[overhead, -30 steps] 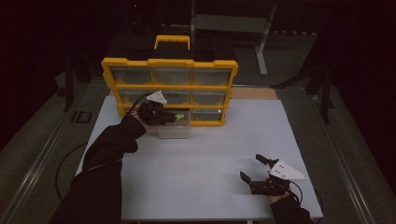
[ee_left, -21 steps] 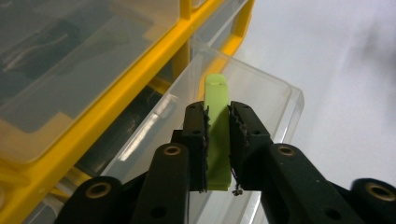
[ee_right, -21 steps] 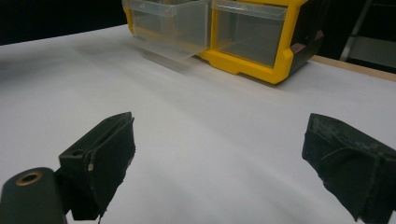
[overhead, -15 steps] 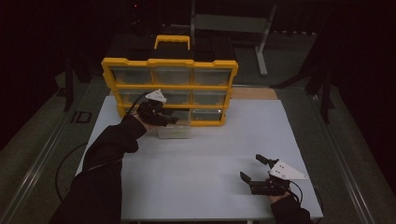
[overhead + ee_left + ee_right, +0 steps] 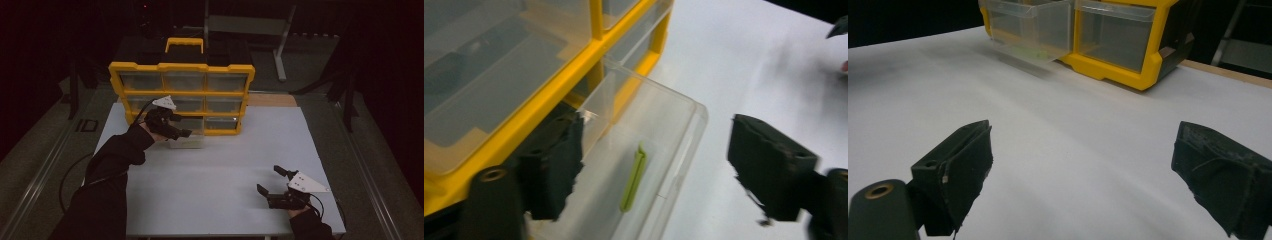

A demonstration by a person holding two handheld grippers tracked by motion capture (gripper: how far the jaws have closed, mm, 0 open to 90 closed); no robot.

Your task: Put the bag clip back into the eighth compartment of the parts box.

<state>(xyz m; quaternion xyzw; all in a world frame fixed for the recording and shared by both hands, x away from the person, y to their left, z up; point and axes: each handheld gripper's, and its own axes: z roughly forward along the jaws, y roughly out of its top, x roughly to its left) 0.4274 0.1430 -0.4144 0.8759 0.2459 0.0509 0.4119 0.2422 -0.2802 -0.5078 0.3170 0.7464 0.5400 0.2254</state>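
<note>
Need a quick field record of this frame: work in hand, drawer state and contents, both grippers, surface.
work: pulling a drawer from the yellow organizer
drawer: clear drawer, bottom row, drawn out over the white table
contents: one green strip
left gripper: jaws have just been opening, astride the drawer's front, pads off it
right gripper: open, nothing between its jaws, apart from the organizer

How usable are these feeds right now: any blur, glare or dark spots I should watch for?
High view: dim, surroundings black, white table readable. Left gripper view: bright, motion-smeared; green strip in the clear drawer still legible. Right gripper view: jaws sharp, yellow organizer soft, table nearly blown out.
</note>
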